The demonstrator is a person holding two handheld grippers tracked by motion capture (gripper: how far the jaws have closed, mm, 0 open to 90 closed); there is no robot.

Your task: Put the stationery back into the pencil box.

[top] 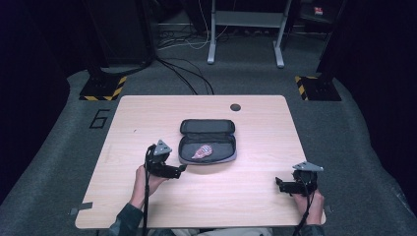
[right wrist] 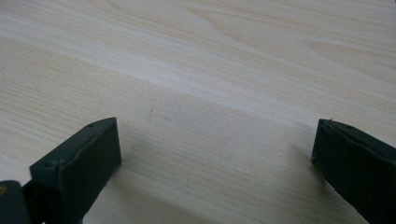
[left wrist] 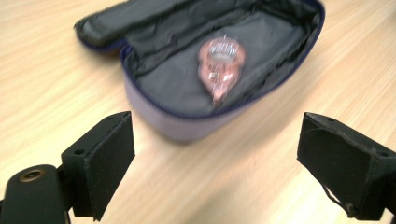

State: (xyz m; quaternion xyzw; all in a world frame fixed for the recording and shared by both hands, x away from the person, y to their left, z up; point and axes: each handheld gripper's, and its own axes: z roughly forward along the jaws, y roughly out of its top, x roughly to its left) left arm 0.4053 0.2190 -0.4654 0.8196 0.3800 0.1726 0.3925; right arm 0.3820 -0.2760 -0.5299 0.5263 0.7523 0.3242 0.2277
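Wood table bare betw. tongs; case mid-table.

Light: I see the tabletop evenly lit from above; surroundings dark.
Shadows: soft, beneath my right claw.
Blur: my left claw view smears the open case.
Sharpness: high view soft, low-resolution.

This looks like a lab or recording studio. A light wooden surface stands on grey carpet marked with a taped number six. Dark curtains close off both sides, stand bases carry yellow-black hazard tape, loose cables trail across the floor, and a metal frame stands behind.
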